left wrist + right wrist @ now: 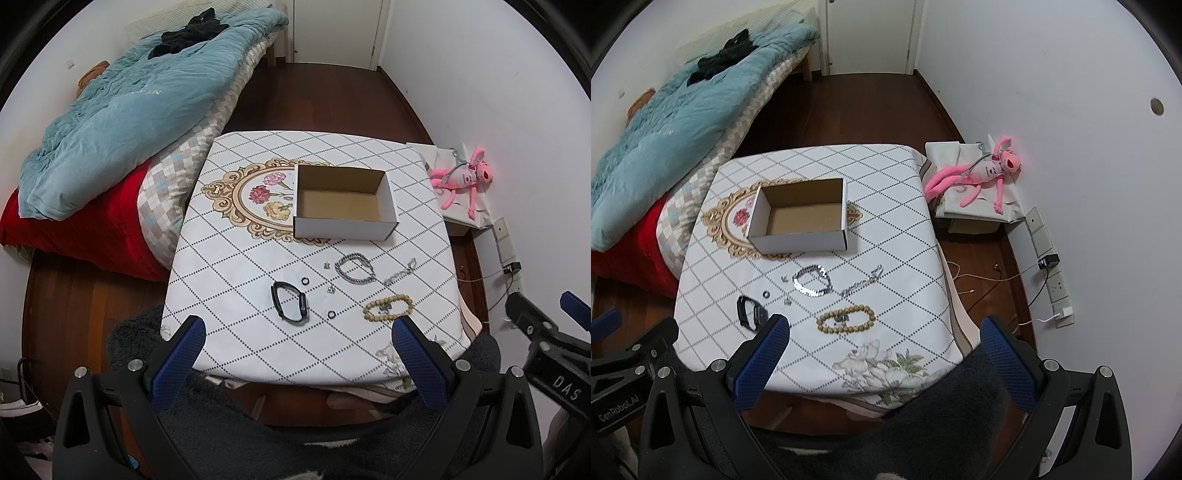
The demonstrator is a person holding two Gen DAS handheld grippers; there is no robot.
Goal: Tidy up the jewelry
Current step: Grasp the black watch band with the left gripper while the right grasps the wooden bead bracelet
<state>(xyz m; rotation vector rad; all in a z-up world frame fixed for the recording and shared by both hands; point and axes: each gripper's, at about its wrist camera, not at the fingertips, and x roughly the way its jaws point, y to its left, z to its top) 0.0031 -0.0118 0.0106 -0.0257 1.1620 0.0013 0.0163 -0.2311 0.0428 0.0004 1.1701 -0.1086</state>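
An empty white cardboard box (345,223) (799,240) stands open on the diamond-patterned table (236,258) (897,251). In front of it lie a silver chain bracelet (355,268) (812,281), a thin silver chain (400,271) (862,280), a wooden bead bracelet (388,309) (846,320), a black band (289,302) (750,311), two small black rings (305,281) (331,314) and tiny earrings (330,290). My left gripper (297,328) and right gripper (884,328) are open and empty, above the table's near edge.
A bed with a blue quilt (122,107) and red blanket (74,229) lies left of the table. A pink plush toy (982,173) lies on a box at the right wall. A power strip (1052,269) with cables is on the floor.
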